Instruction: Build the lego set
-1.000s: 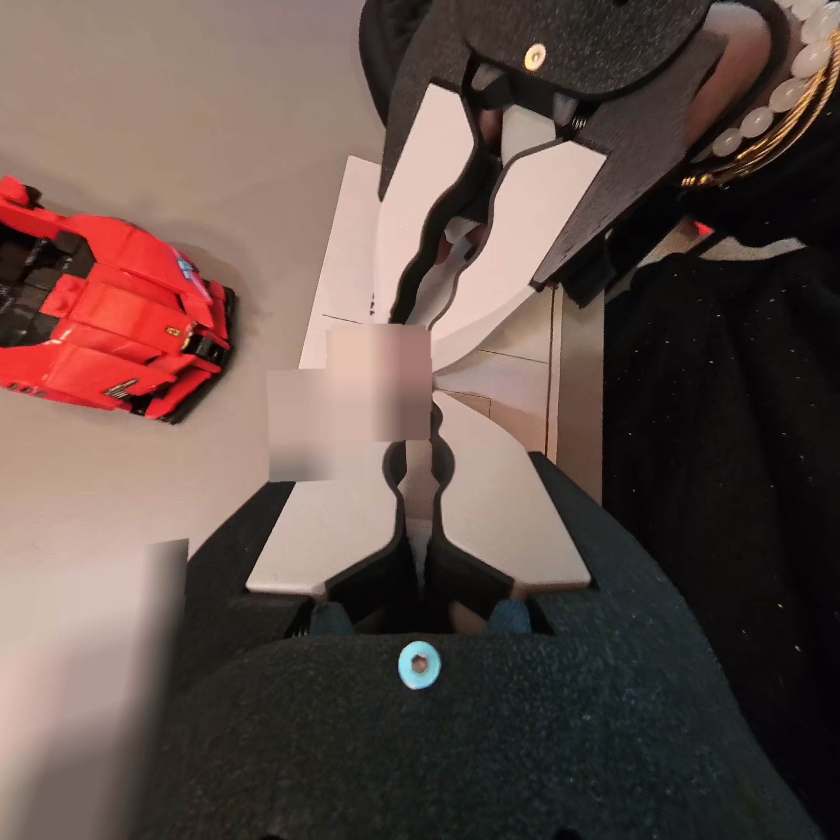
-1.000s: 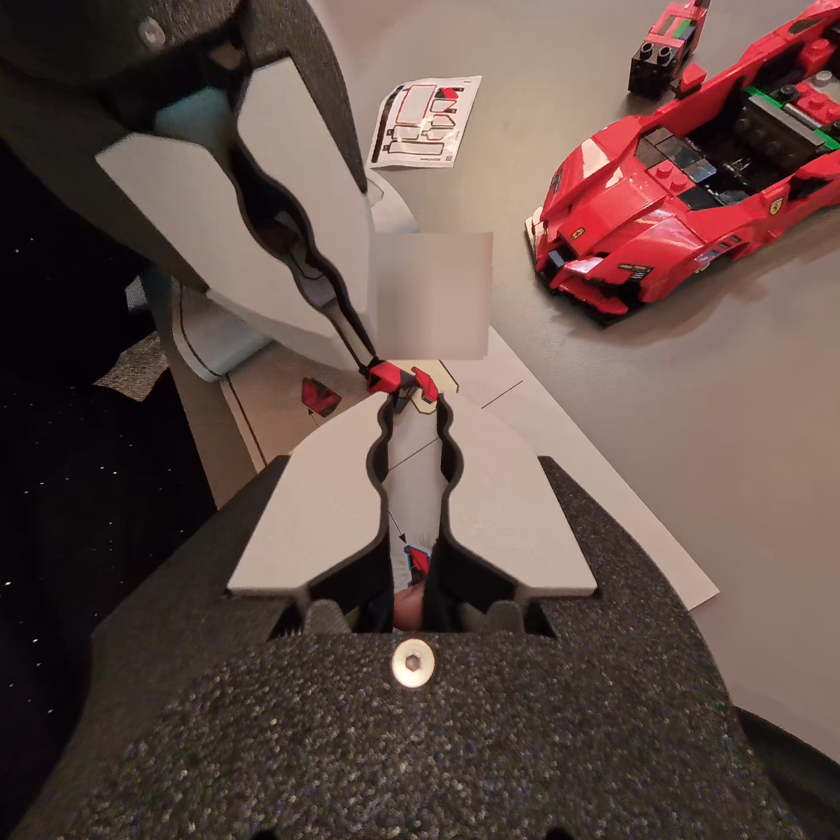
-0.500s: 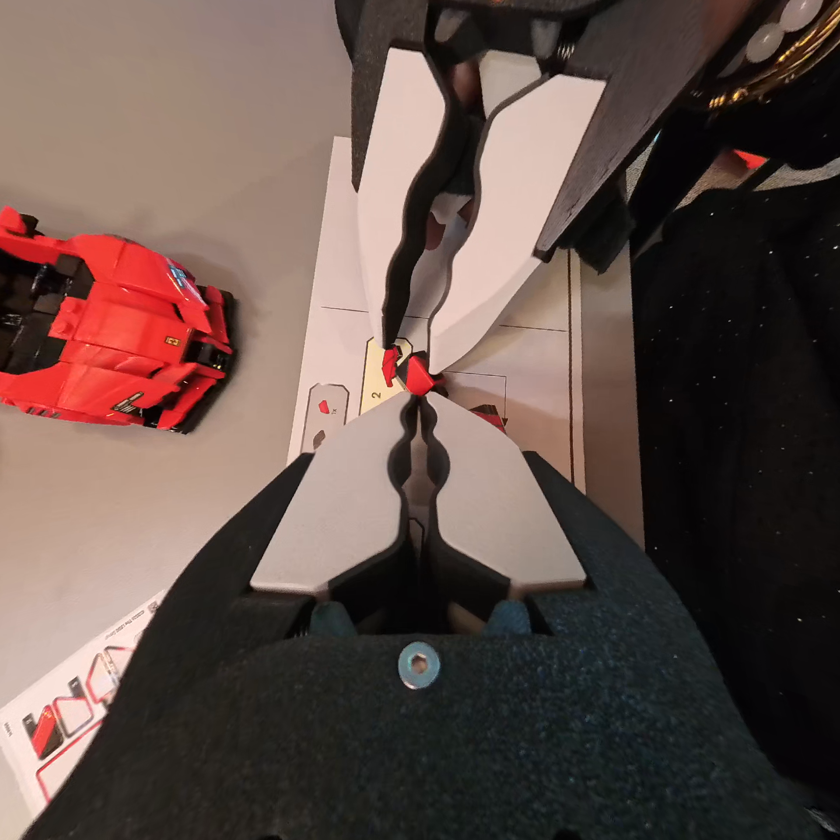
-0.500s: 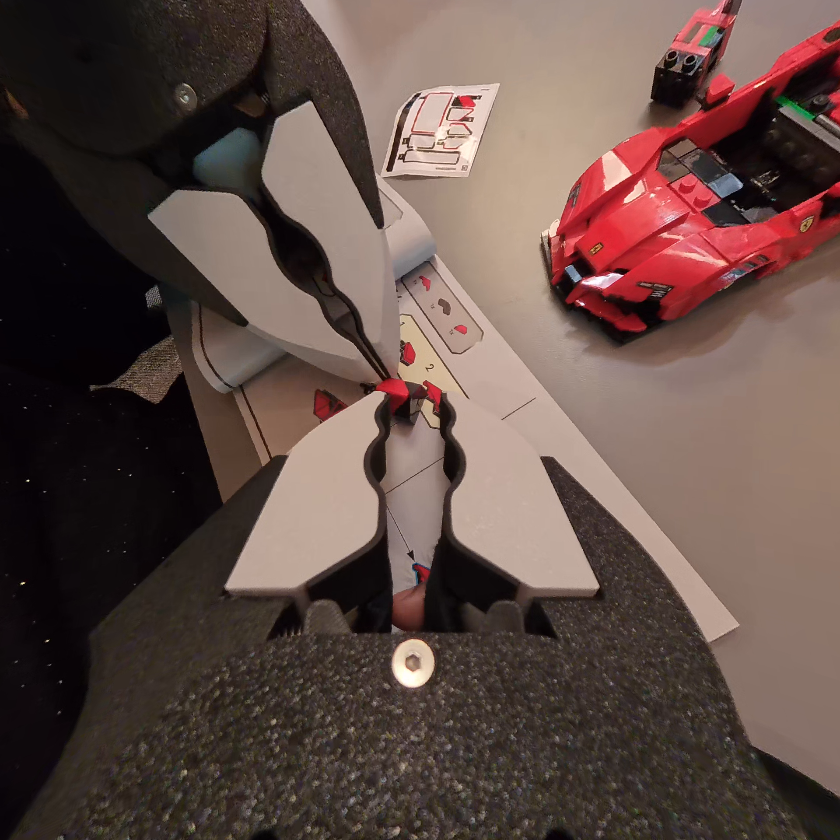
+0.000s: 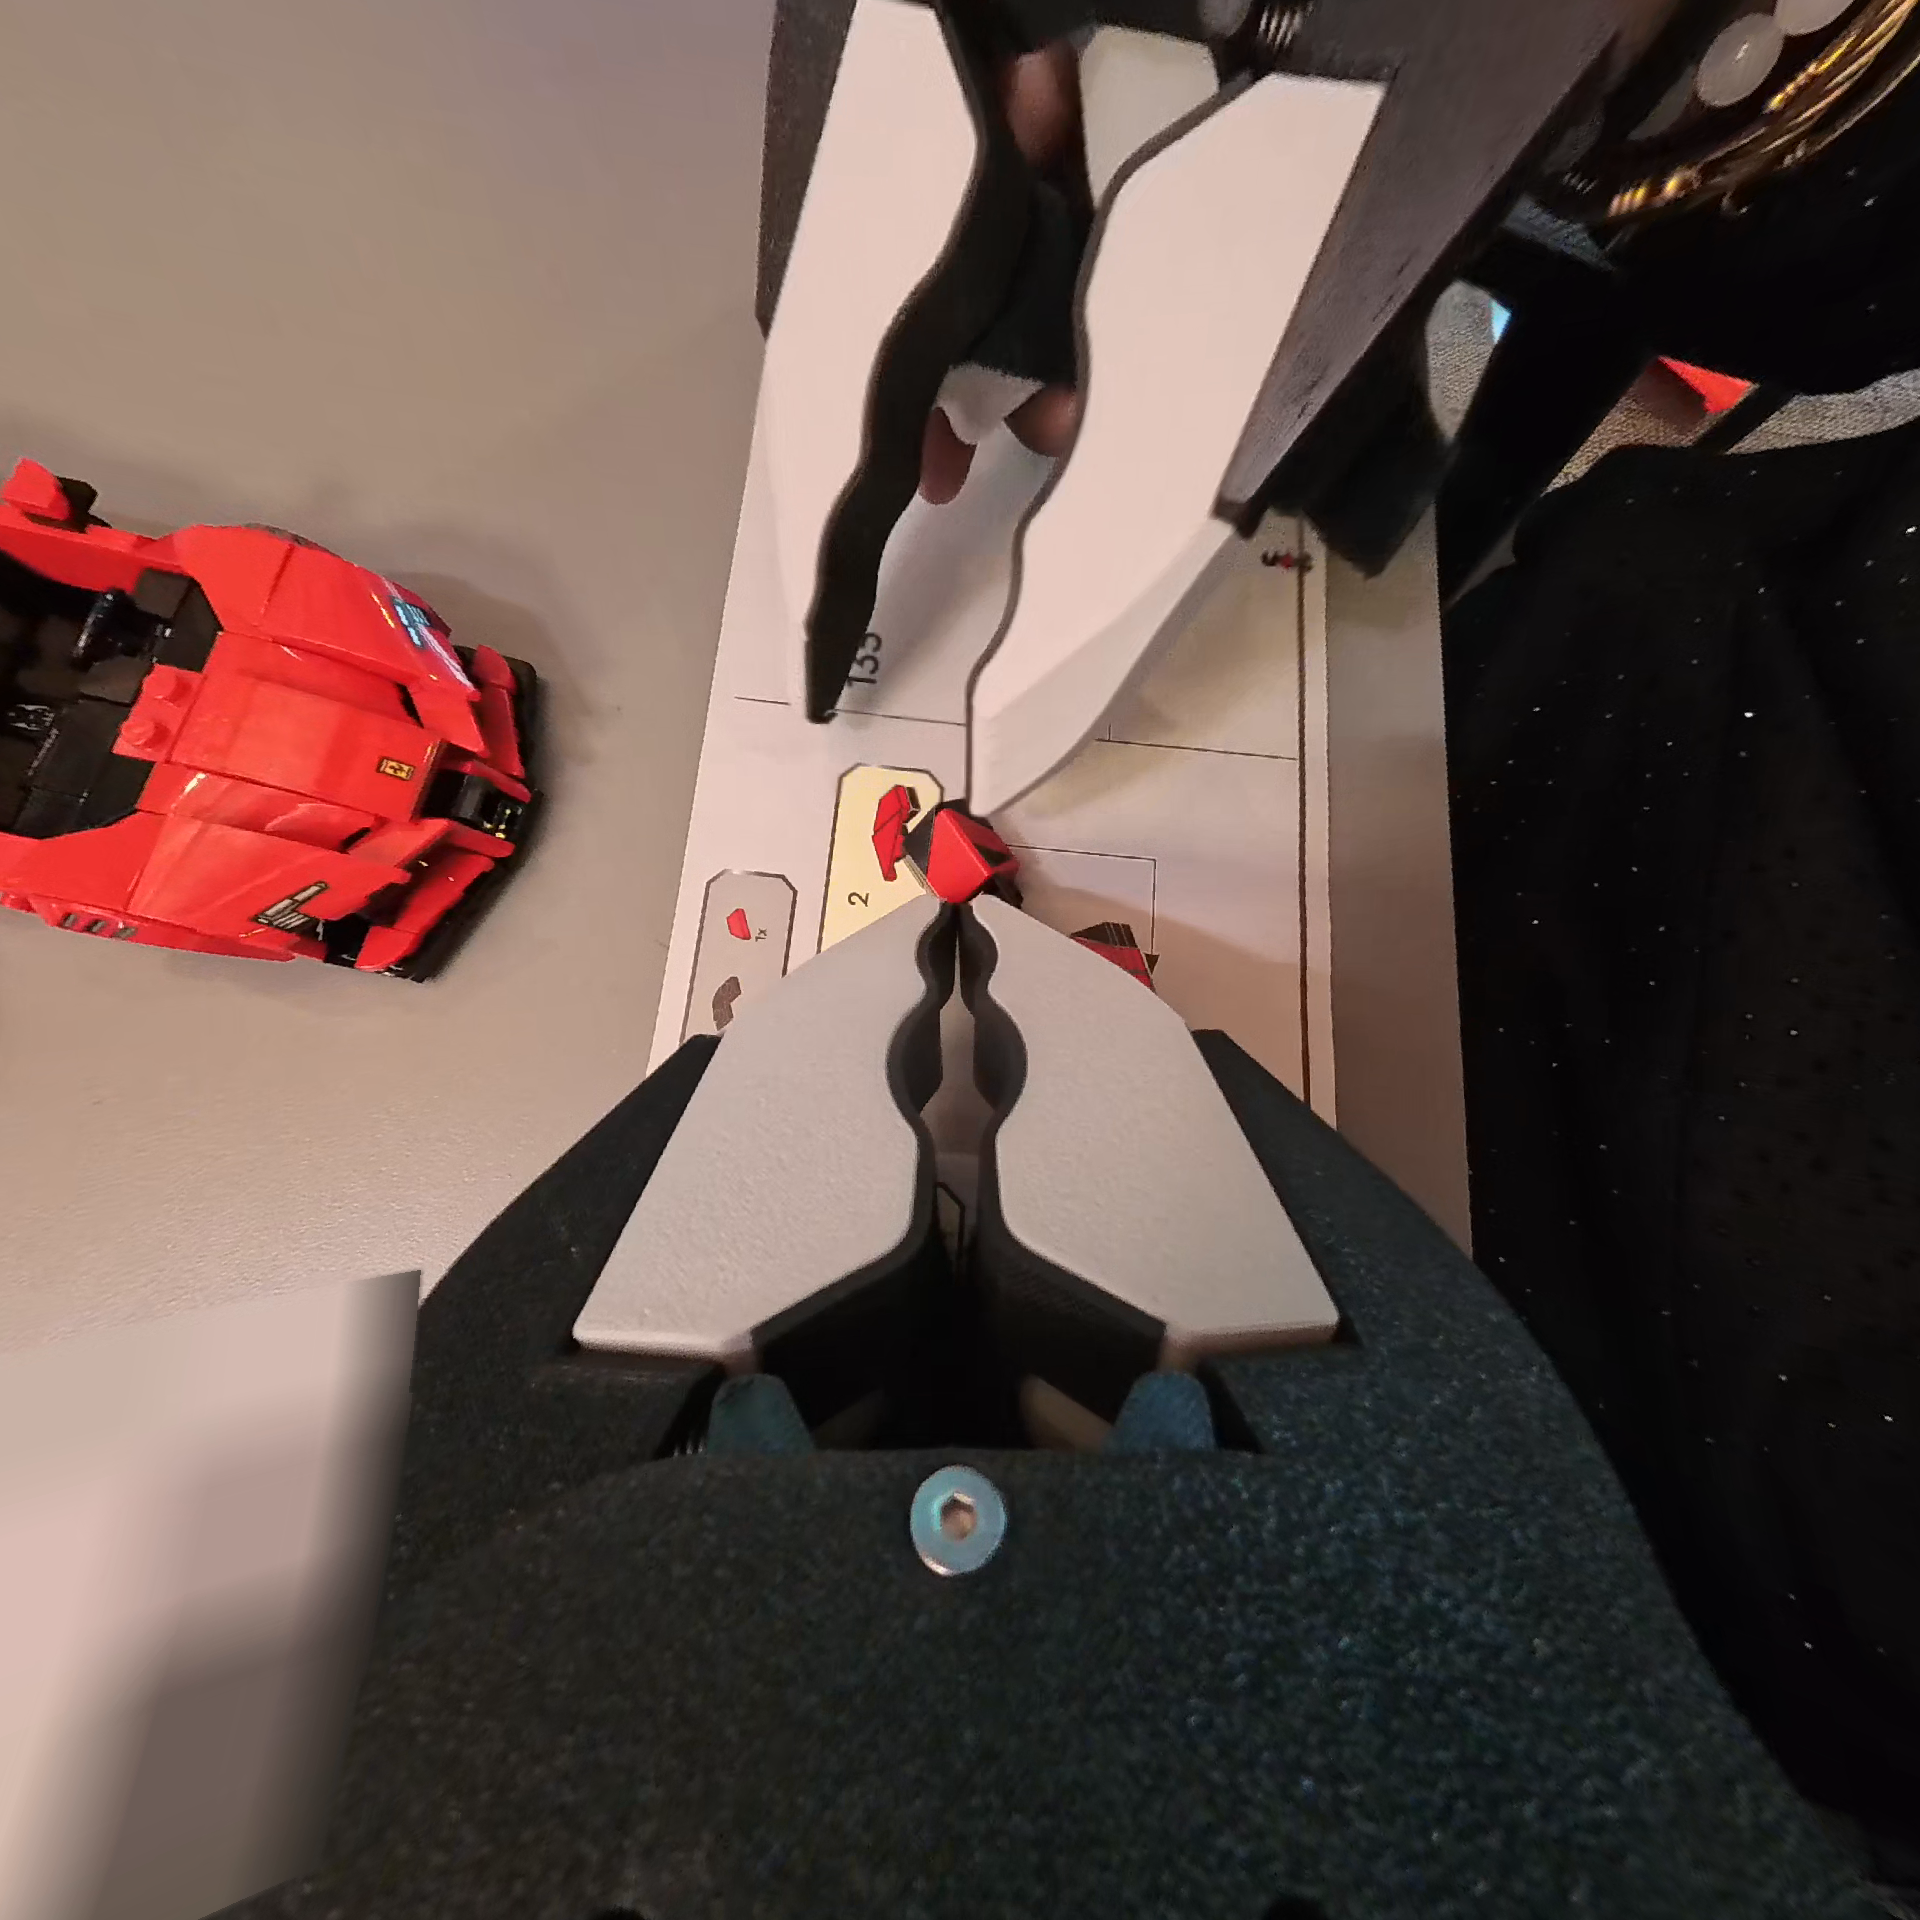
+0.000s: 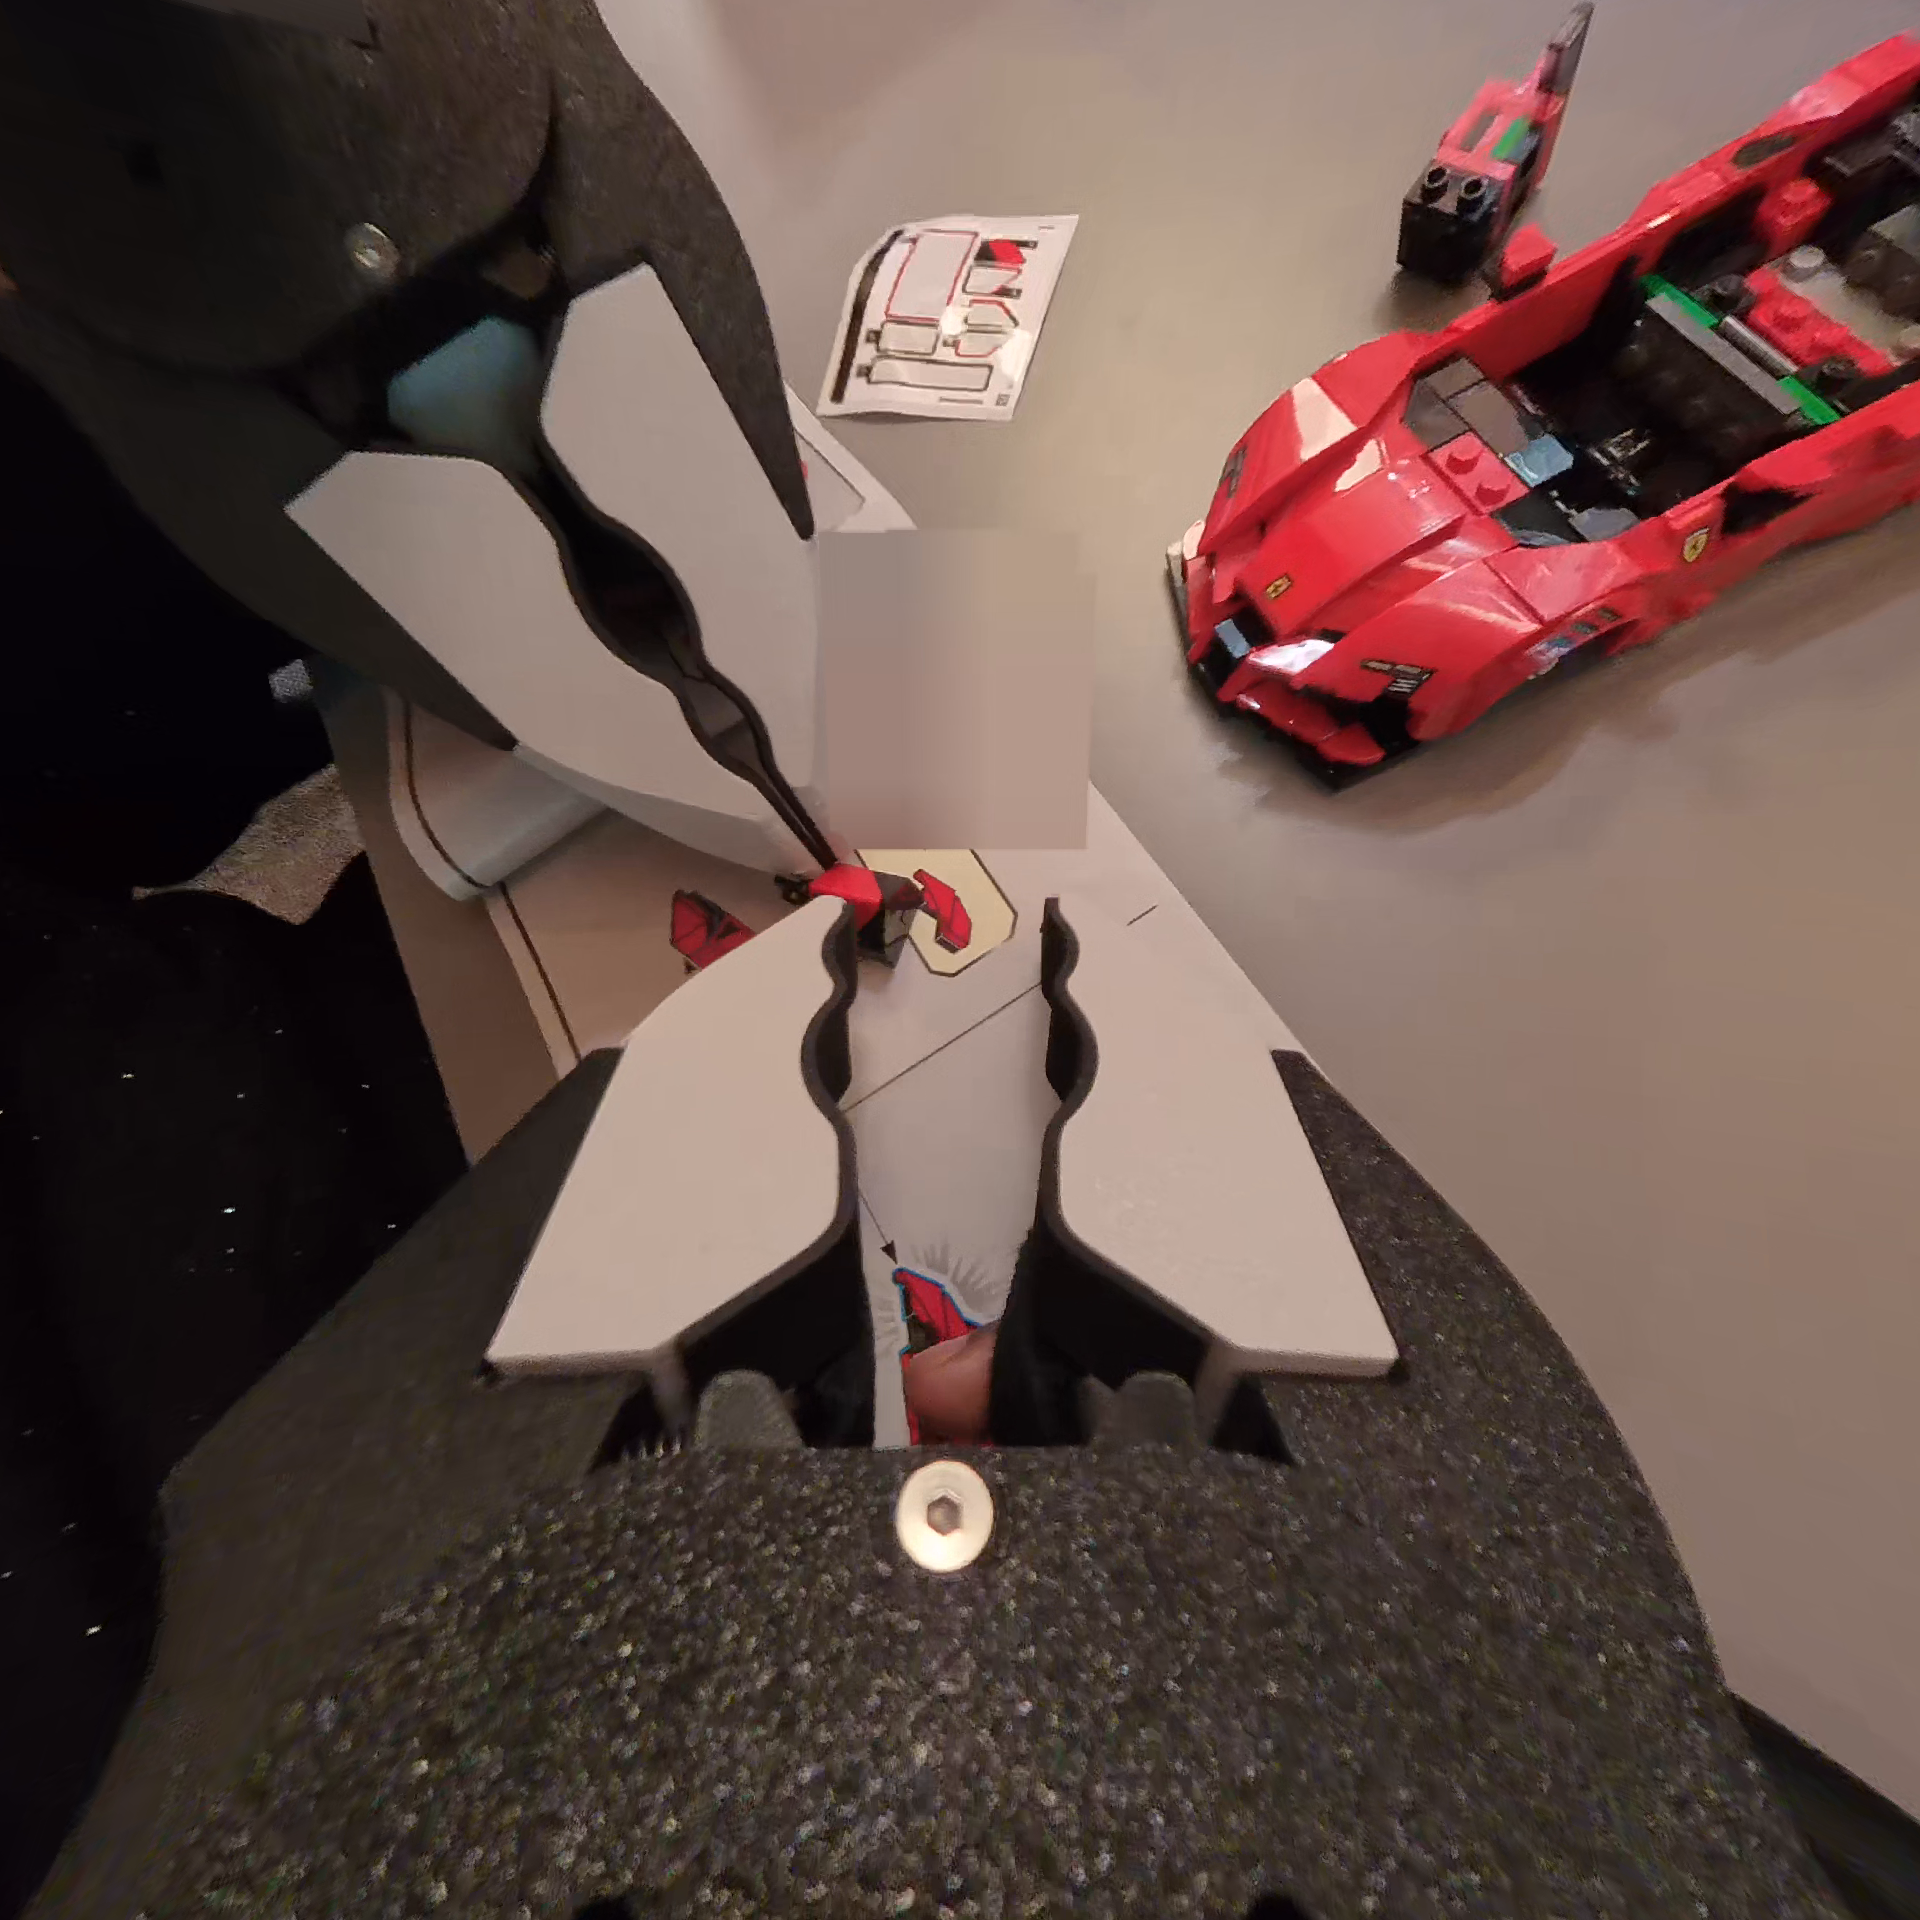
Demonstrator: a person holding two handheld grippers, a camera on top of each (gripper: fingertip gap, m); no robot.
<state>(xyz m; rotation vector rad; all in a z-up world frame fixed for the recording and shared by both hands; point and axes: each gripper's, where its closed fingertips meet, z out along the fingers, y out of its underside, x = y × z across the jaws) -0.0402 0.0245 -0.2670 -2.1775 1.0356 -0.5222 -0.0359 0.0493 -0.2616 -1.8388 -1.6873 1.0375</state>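
- Across the grey worktop (image 6: pixel 1455 1039), seen from the right wrist view, a red brick-built car (image 6: pixel 1538 551) sits far right with its cockpit uncovered, well apart from both tools; the left wrist view shows the same car (image 5: pixel 260 748) at its left edge.
- Along the worktop's near edge lies an open instruction booklet (image 5: pixel 1195 831), directly under both tools.
- Beyond the booklet lies a sticker sheet (image 6: pixel 951 317), flat on the worktop.
- Near the car's rear stands a small red and black sub-assembly (image 6: pixel 1475 197), apart from the car.
- Left hand-held gripper (image 5: pixel 954 909): its fingers are pressed together at the tips, pinching a small red lego piece (image 5: pixel 961 857) above the booklet page; in the right wrist view the same gripper (image 6: pixel 821 857) reaches in from upper left with the red piece (image 6: pixel 852 886) at its tip.
- Right hand-held gripper (image 6: pixel 940 914): its fingers are spread with a clear gap and nothing between them; its left fingertip (image 6: pixel 821 914) is just beside the piece, though contact cannot be judged.
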